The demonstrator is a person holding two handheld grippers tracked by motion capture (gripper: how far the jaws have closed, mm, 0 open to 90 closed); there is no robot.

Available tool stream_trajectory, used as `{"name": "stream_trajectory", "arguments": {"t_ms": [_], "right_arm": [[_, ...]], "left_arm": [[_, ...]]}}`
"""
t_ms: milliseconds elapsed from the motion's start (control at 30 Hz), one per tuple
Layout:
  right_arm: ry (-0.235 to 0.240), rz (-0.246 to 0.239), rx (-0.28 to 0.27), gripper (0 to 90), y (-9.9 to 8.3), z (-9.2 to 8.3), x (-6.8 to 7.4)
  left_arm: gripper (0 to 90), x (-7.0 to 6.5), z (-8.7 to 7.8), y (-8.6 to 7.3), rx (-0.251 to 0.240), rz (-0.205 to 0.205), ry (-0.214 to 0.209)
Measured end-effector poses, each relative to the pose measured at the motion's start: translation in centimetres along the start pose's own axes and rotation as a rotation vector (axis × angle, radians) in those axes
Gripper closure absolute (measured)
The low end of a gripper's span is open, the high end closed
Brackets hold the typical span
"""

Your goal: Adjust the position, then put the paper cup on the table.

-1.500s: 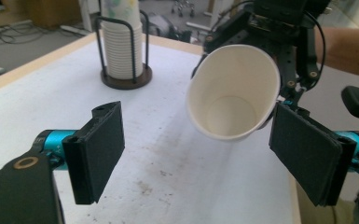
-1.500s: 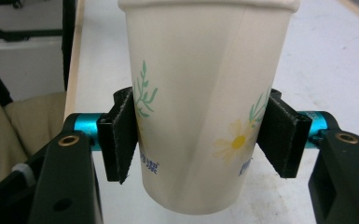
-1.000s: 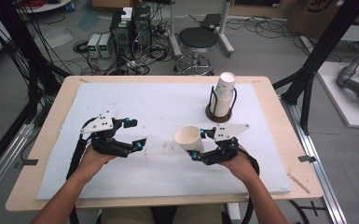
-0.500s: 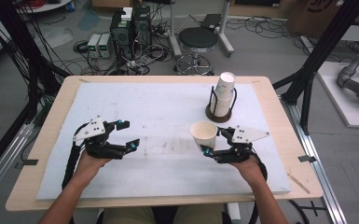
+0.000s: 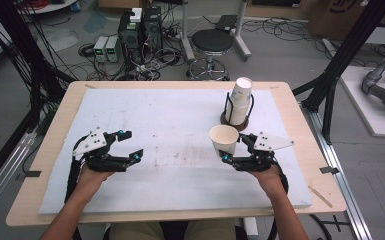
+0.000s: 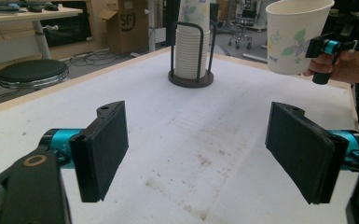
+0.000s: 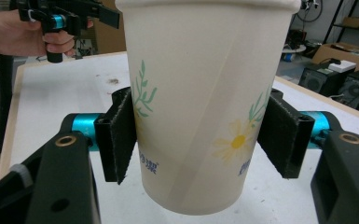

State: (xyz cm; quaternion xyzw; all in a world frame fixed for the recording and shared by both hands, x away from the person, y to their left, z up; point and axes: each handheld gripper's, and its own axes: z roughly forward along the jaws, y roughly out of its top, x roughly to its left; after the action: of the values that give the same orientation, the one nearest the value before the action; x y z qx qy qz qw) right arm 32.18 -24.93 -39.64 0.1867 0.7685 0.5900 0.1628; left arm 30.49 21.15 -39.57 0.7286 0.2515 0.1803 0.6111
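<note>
A white paper cup (image 5: pixel 223 140) with a flower print is held upright above the white mat, my right gripper (image 5: pixel 231 152) shut on its lower sides. The right gripper view has the cup (image 7: pixel 204 102) pinched between both black pads (image 7: pixel 121 140). Just behind it, a stack of paper cups (image 5: pixel 239 100) stands in a black wire holder (image 5: pixel 236 118) on a round dark base. My left gripper (image 5: pixel 131 145) hovers over the mat's left part, jaws wide open with nothing between them (image 6: pixel 200 154). In the left gripper view the held cup (image 6: pixel 293 37) and the stack (image 6: pixel 191 46) lie ahead.
A white mat (image 5: pixel 175 130) covers the wooden table (image 5: pixel 55 120); faint brown stains mark its middle. Beyond the far edge stand a round stool (image 5: pixel 211 42), electronics boxes (image 5: pixel 140 27) and cables on the floor. A black frame leg (image 5: pixel 337 75) rises at the right.
My right gripper carried the cup rightward toward the cup holder and turned it from tilted to upright. My left gripper drifted left and back toward the person, staying open.
</note>
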Motion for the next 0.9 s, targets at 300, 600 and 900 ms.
{"name": "stream_trajectory", "arguments": {"t_ms": [300,600,900], "right_arm": [[-0.003,0.003,0.005,34.7,0.1,0.3,0.0],[-0.002,0.010,0.015,34.7,0.1,1.3,0.1],[0.000,0.012,0.035,34.7,0.1,3.6,0.0]], "left_arm": [[19.1,0.1,-0.2,-0.3,0.007,-0.005,0.018],[19.0,0.1,-0.1,-0.7,0.021,-0.005,0.015],[19.1,0.1,-0.1,-1.0,0.025,0.002,0.012]]}}
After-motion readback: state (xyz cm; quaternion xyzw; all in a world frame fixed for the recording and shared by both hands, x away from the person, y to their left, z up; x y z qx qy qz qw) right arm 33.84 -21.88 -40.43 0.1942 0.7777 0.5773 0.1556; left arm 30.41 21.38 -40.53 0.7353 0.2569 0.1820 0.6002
